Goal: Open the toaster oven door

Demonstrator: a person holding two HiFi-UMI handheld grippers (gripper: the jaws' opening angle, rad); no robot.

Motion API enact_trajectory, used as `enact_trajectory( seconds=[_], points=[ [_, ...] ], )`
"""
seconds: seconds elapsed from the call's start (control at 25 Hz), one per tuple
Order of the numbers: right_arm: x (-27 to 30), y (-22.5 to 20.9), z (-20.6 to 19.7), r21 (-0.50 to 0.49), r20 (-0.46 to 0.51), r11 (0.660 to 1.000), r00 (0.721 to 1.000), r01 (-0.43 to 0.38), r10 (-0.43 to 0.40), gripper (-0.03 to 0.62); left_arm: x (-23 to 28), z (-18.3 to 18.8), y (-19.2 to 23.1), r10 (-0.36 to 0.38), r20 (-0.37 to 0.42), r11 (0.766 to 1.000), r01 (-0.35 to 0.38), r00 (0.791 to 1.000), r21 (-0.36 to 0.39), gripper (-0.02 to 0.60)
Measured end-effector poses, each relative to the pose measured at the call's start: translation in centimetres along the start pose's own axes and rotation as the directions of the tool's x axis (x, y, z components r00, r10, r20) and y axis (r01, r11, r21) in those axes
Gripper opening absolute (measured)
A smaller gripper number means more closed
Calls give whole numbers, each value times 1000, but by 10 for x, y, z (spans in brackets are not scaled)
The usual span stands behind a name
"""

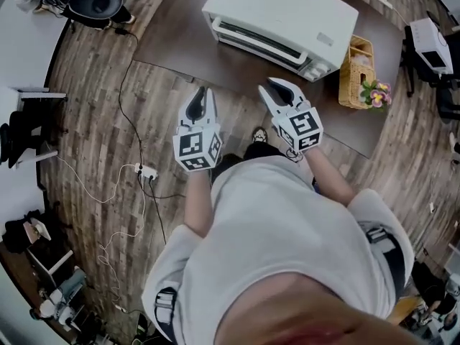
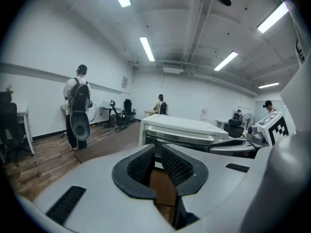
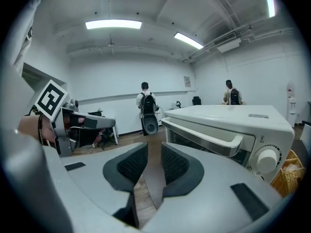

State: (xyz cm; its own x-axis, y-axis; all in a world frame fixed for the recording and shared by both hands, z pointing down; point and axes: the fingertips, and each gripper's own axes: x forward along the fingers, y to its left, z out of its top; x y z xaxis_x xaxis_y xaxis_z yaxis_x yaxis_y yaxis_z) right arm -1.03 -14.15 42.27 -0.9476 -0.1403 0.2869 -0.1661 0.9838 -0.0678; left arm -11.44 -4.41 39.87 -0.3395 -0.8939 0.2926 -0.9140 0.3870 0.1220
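Toaster oven [image 1: 280,20] sits on table [image 1: 180,45] with door closed; left gripper [image 1: 201,99] jaws together, empty; right gripper [image 1: 275,90] jaws slightly apart, empty, both near its front.

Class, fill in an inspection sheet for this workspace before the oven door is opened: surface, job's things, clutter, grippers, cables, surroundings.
Surface: brown table on wood floor.
Job's things: toaster oven, door closed.
Clutter: basket with flowers, right of oven.
Grippers: left gripper shut, right gripper slightly open; both empty, short of oven.
Cables: black cable and power strip on floor, left.
Surroundings: people standing, chairs behind.
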Motion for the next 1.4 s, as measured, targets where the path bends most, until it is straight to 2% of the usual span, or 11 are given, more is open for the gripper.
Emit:
enact_trajectory(
  seconds=[0.28, 0.4, 0.48, 0.6, 0.76, 0.92, 1.04, 1.12, 1.24, 1.32, 1.4],
  points=[
    [2, -31, 4, 46, 22, 992, 993, 114, -115, 83, 43, 11, -6, -97, -40, 993, 100, 994, 65, 35],
    [9, -43, 0, 64, 16, 985, 986, 162, -163, 83, 70, 9, 0, -154, -61, 984, 159, 986, 77, 41],
    [11, -52, -3, 98, 13, 970, 974, 223, -225, 84, 87, 8, 3, -208, -82, 973, 215, 975, 88, 41],
    [4, -61, -8, 150, -7, 928, 939, 341, -344, 83, 108, 9, 2, -303, -114, 943, 315, 946, 111, 44],
    [3, -64, -12, 210, -37, 868, 891, 450, -453, 84, 132, 14, 7, -392, -140, 905, 409, 909, 115, 44],
    [-2, -66, -10, 227, -53, 803, 830, 551, -555, 84, 146, 19, 17, -452, -158, 874, 472, 878, 120, 44],
    [-11, -70, -9, 259, -58, 740, 774, 621, -630, 84, 154, 21, 24, -484, -165, 854, 505, 859, 125, 52],
    [-15, -71, -10, 272, -65, 696, 734, 664, -676, 84, 161, 27, 32, -497, -150, 849, 515, 855, 121, 63],
    [-21, -70, -9, 301, -74, 637, 683, 710, -726, 84, 170, 37, 45, -502, -117, 854, 512, 857, 88, 78],
    [-26, -72, -7, 319, -70, 613, 663, 723, -746, 83, 176, 39, 48, -504, -103, 858, 511, 857, 56, 90],
    [-33, -78, -2, 318, -62, 603, 650, 732, -757, 83, 179, 39, 45, -514, -96, 855, 518, 852, 22, 99]
  ],
)
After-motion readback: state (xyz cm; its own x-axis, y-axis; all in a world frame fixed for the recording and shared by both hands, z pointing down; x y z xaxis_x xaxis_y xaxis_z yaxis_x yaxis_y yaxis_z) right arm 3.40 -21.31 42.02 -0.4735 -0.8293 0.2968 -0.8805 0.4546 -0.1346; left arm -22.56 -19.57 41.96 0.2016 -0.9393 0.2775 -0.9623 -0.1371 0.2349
